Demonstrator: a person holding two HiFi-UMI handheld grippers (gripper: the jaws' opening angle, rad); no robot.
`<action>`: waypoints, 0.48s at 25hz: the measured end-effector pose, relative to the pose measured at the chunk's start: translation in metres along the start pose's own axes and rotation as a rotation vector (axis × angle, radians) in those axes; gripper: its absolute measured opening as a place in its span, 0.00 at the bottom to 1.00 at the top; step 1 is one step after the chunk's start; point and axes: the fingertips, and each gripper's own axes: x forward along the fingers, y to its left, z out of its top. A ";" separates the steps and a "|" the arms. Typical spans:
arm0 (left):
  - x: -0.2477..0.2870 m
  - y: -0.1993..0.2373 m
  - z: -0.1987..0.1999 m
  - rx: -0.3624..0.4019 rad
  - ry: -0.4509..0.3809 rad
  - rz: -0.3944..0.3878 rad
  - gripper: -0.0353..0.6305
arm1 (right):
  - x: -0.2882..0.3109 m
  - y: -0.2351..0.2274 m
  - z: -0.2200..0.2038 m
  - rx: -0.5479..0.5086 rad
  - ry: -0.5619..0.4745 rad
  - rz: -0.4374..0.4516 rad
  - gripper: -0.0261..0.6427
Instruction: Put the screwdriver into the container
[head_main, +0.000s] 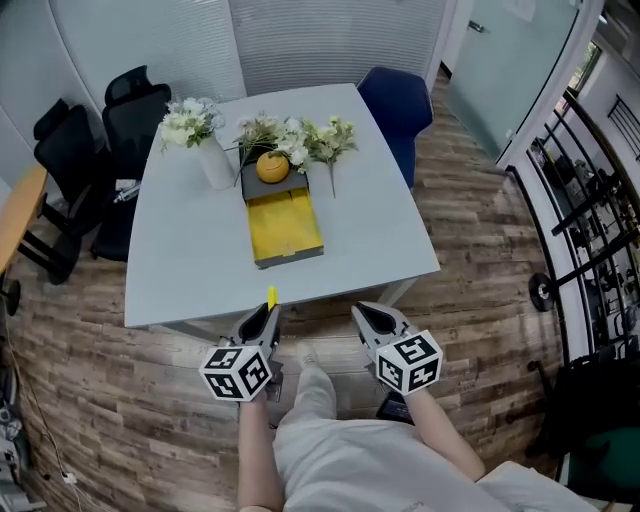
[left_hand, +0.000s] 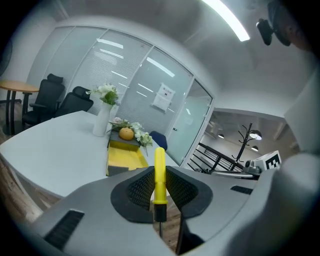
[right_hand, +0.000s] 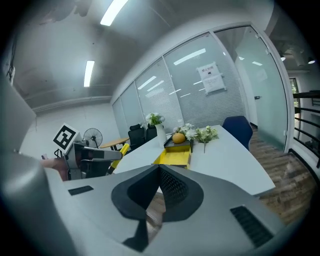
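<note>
A yellow-handled screwdriver (left_hand: 159, 177) stands upright between the jaws of my left gripper (left_hand: 159, 168), which is shut on it. In the head view its yellow end (head_main: 271, 297) pokes out past the left gripper (head_main: 267, 314), just short of the table's near edge. The container, a long yellow open tray (head_main: 284, 227), lies on the table ahead, also seen as the tray (left_hand: 123, 154) and the tray (right_hand: 174, 158). My right gripper (head_main: 371, 318) hovers beside the left one off the table; its jaws (right_hand: 159, 167) are shut with nothing in them.
An orange (head_main: 272, 167) sits on a dark box behind the tray, among white flowers (head_main: 297, 138) and a white vase (head_main: 213, 160). The grey table (head_main: 190, 260) has black chairs (head_main: 90, 150) at left and a blue chair (head_main: 398, 108) at the far right. A black railing (head_main: 585, 220) runs along the right.
</note>
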 end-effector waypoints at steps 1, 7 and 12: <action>0.015 0.010 0.009 -0.005 0.005 -0.003 0.16 | 0.018 -0.009 0.006 -0.004 0.013 -0.002 0.06; 0.097 0.078 0.063 -0.034 0.053 -0.013 0.16 | 0.121 -0.053 0.057 -0.005 0.042 -0.030 0.06; 0.151 0.119 0.096 -0.038 0.086 -0.028 0.16 | 0.178 -0.082 0.074 0.016 0.070 -0.055 0.06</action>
